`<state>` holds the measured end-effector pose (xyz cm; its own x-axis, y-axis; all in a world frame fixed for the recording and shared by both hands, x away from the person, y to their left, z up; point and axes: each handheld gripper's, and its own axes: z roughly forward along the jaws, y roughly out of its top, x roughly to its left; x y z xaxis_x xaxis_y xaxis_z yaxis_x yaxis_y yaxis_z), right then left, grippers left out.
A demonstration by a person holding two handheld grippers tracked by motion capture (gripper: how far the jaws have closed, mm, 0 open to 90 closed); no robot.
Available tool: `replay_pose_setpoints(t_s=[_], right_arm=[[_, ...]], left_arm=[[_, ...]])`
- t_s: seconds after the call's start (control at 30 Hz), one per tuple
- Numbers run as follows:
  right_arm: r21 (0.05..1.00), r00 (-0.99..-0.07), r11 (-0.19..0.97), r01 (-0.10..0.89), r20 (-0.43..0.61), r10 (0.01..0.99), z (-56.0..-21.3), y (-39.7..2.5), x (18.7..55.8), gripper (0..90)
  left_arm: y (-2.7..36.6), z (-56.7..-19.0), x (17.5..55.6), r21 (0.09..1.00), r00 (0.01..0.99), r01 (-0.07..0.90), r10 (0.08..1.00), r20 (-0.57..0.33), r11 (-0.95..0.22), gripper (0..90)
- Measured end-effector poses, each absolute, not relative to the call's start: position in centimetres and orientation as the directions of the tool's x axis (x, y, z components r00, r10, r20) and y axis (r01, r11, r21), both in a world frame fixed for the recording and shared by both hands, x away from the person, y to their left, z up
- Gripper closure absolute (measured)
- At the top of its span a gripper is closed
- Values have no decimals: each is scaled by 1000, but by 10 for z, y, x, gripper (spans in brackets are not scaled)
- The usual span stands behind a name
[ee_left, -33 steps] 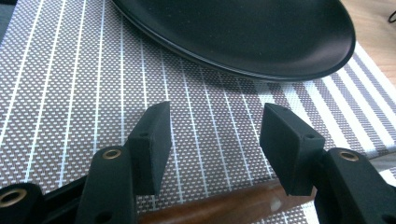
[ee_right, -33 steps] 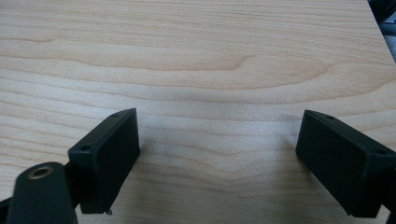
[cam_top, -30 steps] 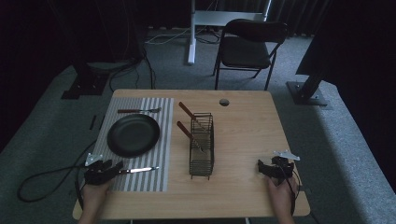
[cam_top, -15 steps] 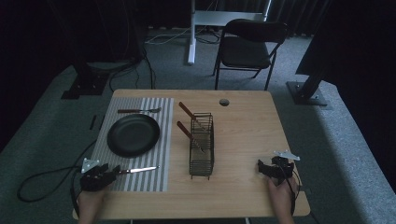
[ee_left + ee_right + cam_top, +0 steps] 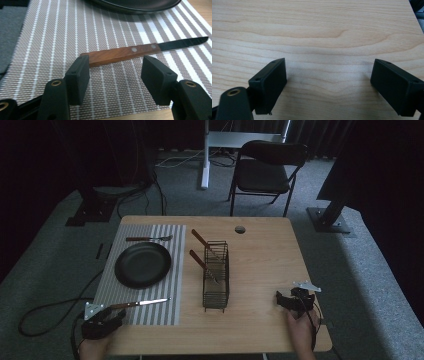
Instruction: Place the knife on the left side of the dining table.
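Observation:
A wooden-handled knife (image 5: 139, 303) (image 5: 140, 50) lies on the striped placemat (image 5: 160, 285) near the table's front left. My left gripper (image 5: 106, 316) (image 5: 117, 72) sits just behind the handle's end, open, with nothing between its jaws. A black plate (image 5: 143, 264) rests on the mat behind the knife, and a fork (image 5: 148, 238) lies beyond the plate. A black wire rack (image 5: 216, 274) in the table's middle holds two wooden-handled utensils. My right gripper (image 5: 290, 300) (image 5: 329, 82) rests open over bare wood at the front right.
The wooden table (image 5: 265, 250) has a small round hole (image 5: 240, 229) near its far edge. A black folding chair (image 5: 265, 170) stands behind the table. Cables trail over the grey carpet at the left.
My left gripper has drawn back toward the table's front left edge, away from the knife. The knife stays where it lay. The right gripper has not moved.

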<state>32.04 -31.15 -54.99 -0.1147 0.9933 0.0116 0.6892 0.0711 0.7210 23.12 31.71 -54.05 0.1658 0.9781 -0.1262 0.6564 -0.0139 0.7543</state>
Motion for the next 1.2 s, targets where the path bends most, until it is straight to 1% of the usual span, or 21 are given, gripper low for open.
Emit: replay_pose_setpoints(t_s=[0.4,0.9,1.07,1.17,1.2], right_arm=[[721,-115,71,689,11,993,-550,-312,320,125],[721,-115,71,689,12,993,-550,-312,320,125],[721,-115,71,689,12,993,-550,-312,320,125],[721,-115,71,689,11,993,-550,-312,320,125],[721,-115,71,689,12,993,-550,-312,320,125]], left_arm=[[318,-543,240,745,170,666,977,-128,-18,410],[314,-544,248,752,189,657,976,-103,-48,410],[315,-543,244,755,184,655,976,-113,-36,409],[317,-542,240,755,175,655,978,-110,-32,375],[321,-542,235,759,154,651,982,-110,-17,330]])
